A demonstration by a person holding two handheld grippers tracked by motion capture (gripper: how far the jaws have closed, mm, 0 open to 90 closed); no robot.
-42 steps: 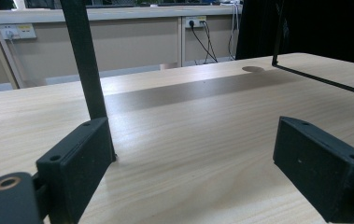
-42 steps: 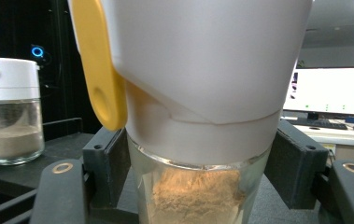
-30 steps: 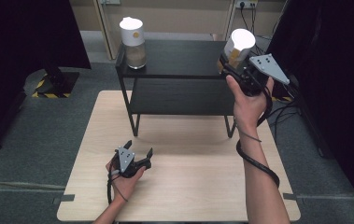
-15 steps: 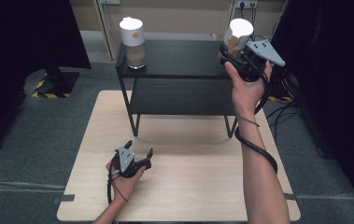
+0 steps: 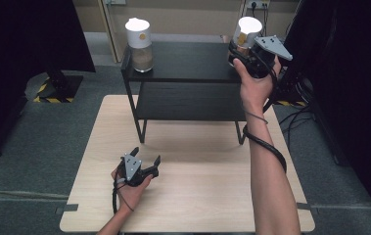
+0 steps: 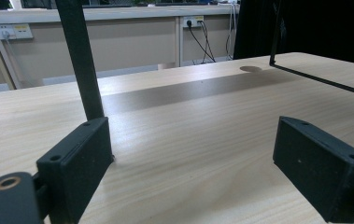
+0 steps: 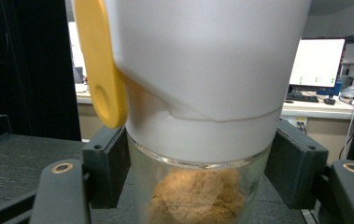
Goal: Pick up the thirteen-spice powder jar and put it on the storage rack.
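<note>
I have the right gripper (image 5: 242, 49) at the upper right of the high view, its jaws clamped on the glass body of a jar (image 7: 198, 140) with a white lid (image 7: 202, 56) and a yellow tab (image 7: 101, 70); the right gripper view shows brown powder inside and both pads pressed against the glass just under the lid. The jar hangs over the right end of the black shelf (image 5: 188, 61); I cannot tell whether its base touches the top board. A second jar (image 5: 140, 46) stands at the shelf's left end, well apart. My left gripper (image 5: 141, 164) rests low on the wooden table (image 5: 212, 196) at the lower left, jaws wide apart with nothing between them.

To set this down well, I judge I should keep the jar upright and lower it straight; the grip sits high on the glass, so any tilt could swing the base; release only once the bottom sits flat and clear of the shelf edge.
</note>
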